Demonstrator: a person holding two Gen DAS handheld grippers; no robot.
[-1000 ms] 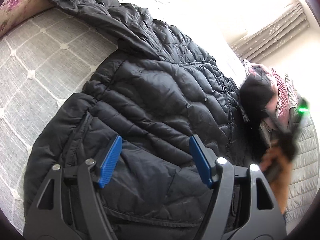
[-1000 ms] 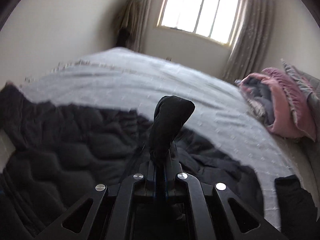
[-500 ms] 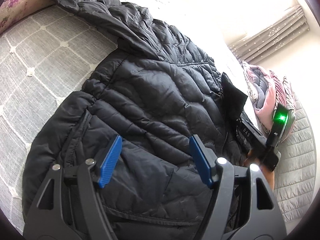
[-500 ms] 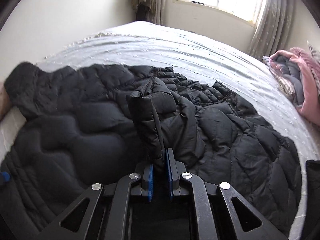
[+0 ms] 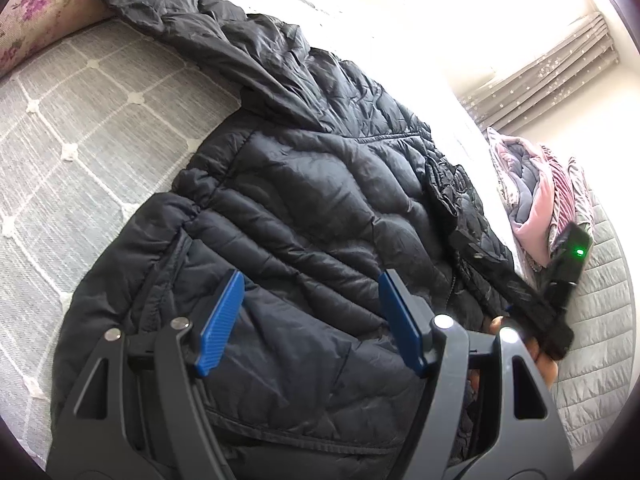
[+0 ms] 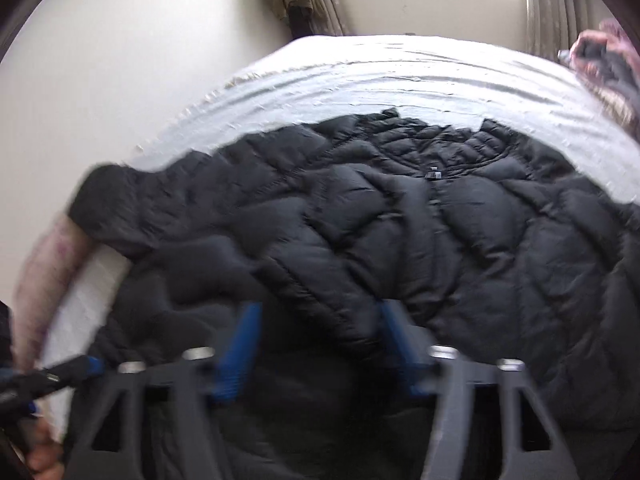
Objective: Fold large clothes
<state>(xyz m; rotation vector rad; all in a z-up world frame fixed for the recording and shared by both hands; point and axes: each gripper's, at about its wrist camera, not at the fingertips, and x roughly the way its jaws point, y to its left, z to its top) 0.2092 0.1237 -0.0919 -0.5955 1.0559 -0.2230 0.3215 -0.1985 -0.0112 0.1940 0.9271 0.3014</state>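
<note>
A large black quilted puffer jacket [image 5: 320, 208] lies spread on the bed, front up, one sleeve stretched toward the far left corner. My left gripper [image 5: 310, 320] is open and empty, hovering over the jacket's lower part. The right gripper also shows in the left wrist view [image 5: 480, 256], low at the jacket's right edge. In the right wrist view the jacket [image 6: 400, 240] fills the middle, and my right gripper [image 6: 316, 348] is open and empty just above it; this view is blurred.
The bed has a grey quilted cover [image 5: 80, 128] on the left and a white sheet [image 6: 380, 80] beyond the jacket. A pink and grey bundle of clothes [image 5: 536, 200] lies at the right. A floral pillow [image 5: 36, 12] sits at the top left.
My right gripper was shut on a fold of the jacket held up; it lowered the fold onto the jacket and opened. The left gripper has hardly moved.
</note>
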